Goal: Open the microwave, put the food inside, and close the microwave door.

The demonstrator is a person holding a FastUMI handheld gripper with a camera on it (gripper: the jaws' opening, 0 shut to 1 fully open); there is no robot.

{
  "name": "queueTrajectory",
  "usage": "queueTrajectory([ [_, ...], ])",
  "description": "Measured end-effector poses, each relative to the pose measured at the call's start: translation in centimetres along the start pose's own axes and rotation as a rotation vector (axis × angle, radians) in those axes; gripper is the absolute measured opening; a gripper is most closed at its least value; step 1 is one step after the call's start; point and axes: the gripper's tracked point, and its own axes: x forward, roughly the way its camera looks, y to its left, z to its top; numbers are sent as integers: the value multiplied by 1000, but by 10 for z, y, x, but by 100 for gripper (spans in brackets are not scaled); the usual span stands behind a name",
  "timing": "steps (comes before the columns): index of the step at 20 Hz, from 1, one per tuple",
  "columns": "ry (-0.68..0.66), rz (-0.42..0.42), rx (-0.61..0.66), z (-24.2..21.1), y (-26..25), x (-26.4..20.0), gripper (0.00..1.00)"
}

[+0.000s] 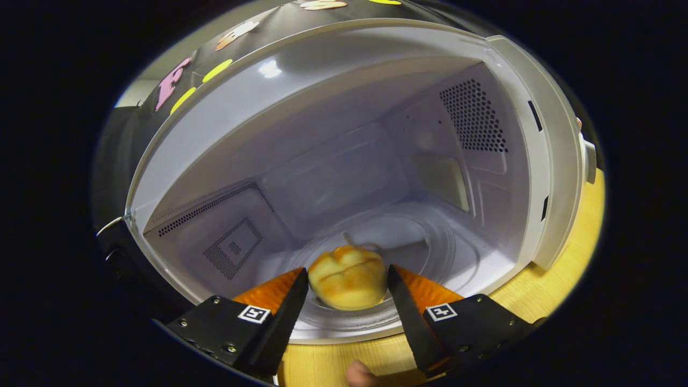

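The white microwave point(543, 161) stands open, its cavity facing me. A golden bread roll point(348, 277) sits between my fingers at the front of the glass turntable point(430, 242), just inside the opening. My gripper point(348, 282) is shut on the roll, one finger touching each side. Whether the roll rests on the turntable or hangs just above it, I cannot tell.
The dark open door point(115, 161) swings out to the left of the cavity. The microwave sits on a light wooden table point(564, 269). Its vented side walls are close on both sides. A person's fingertip point(359, 374) shows below, between the finger bases.
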Motion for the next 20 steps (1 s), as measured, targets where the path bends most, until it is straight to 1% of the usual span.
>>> queueTrajectory([
  [1,2,3,-1,0,0,-2,98],
  [2,11,4,-4,-2,-2,-3,98],
  [5,28,-42,-26,2,-11,-15,98],
  [6,21,-40,-31,6,-11,-23,98],
  [8,7,-11,-23,17,-2,-46,98],
  [10,19,67,0,23,13,-74,98],
  [12,82,158,31,23,29,-115,97],
  [14,102,256,38,28,47,-162,98],
  [16,83,352,-14,36,63,-218,97],
  [20,30,594,-123,35,113,-341,97],
])
